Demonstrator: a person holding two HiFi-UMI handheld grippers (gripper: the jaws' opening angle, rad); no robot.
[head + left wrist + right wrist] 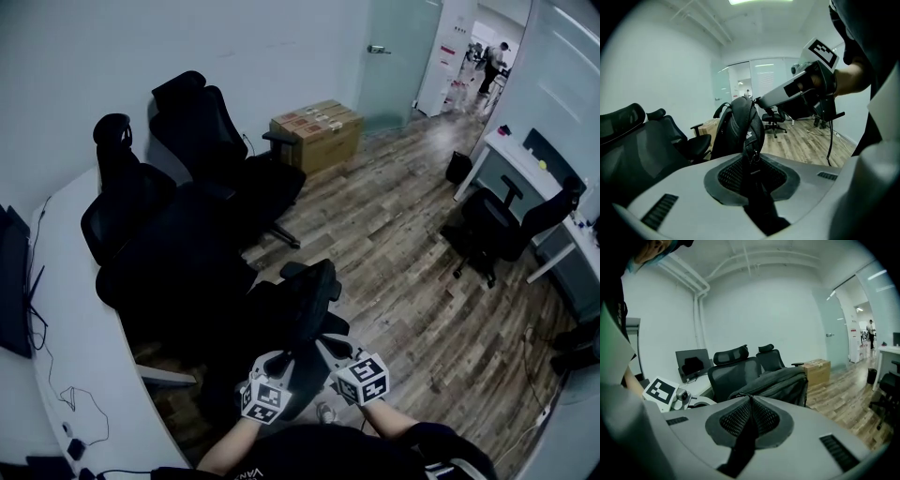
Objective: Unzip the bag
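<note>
A black backpack [300,300] stands upright just in front of me, between both grippers. In the left gripper view the backpack [740,124] rises right beyond the jaws. My left gripper [751,161] is shut on a black strip of its fabric, and a small metal zipper tab [753,157] shows at the pinch. My right gripper [750,399] has its jaws pressed together, tips against the top edge of the backpack [780,383]. Whether a tab is pinched there is hidden. From the left gripper view, the right gripper [761,100] reaches the bag's top.
Black office chairs [187,216] crowd the left, along a curved white desk [70,309] with a monitor [14,281]. Cardboard boxes [317,131] stand by the far wall. Another chair [502,225] and desk [525,159] are at the right, on the wooden floor [403,244].
</note>
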